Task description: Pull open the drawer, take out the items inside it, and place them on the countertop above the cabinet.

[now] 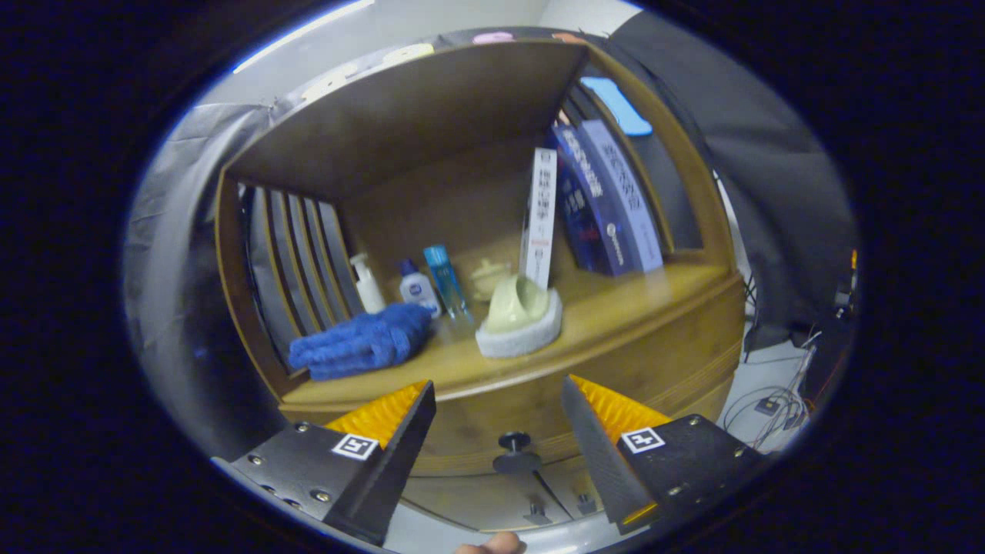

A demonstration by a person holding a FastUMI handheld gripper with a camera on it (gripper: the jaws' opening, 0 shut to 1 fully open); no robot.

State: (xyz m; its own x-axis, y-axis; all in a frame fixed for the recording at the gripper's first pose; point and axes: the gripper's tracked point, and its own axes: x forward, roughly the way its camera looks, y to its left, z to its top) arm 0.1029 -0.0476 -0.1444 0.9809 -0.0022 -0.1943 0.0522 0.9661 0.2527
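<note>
Holding the gripper with its fingers apart and empty, we face the drawer, whose dark knob sits between the fingertips, just beyond them. The drawer looks closed. On the countertop above we see a blue cloth left, bottles behind, books right.
</note>
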